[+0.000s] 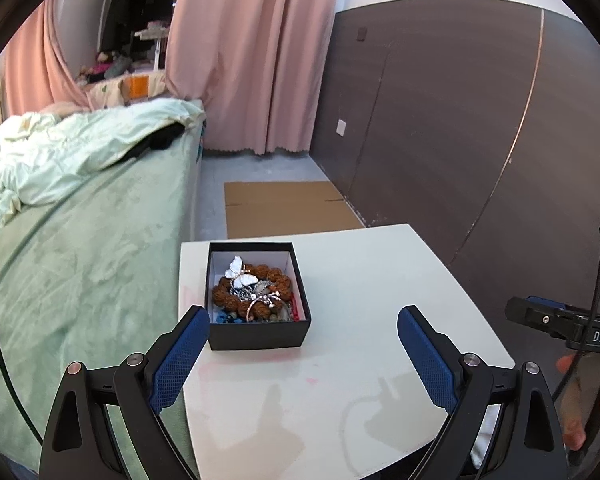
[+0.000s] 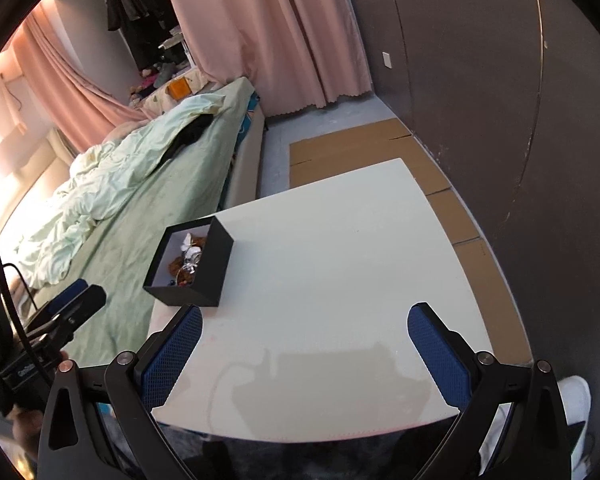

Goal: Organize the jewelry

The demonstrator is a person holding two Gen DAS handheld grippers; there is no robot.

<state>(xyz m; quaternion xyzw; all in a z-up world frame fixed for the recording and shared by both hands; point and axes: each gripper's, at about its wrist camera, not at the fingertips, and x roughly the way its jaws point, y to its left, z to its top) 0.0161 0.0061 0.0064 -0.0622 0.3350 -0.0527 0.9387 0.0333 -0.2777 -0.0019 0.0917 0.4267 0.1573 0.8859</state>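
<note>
A small black box [image 1: 256, 334] stands on the left part of a white table [image 1: 360, 288]. It holds a white butterfly brooch [image 1: 240, 274], a brown bead bracelet [image 1: 220, 294], silver pieces and other beads. My left gripper [image 1: 304, 320] is open and empty, just in front of the box, its left finger beside the box's front left corner. The box also shows in the right wrist view [image 2: 210, 264], on the table [image 2: 340, 264]. My right gripper [image 2: 305, 318] is open and empty, above the table's near edge, to the right of the box.
A bed with green bedding [image 1: 80, 240] runs along the table's left side. Flat cardboard [image 1: 288, 208] lies on the floor beyond the table. A dark wall panel [image 1: 460, 140] is at the right. Pink curtains [image 1: 256, 52] hang at the back.
</note>
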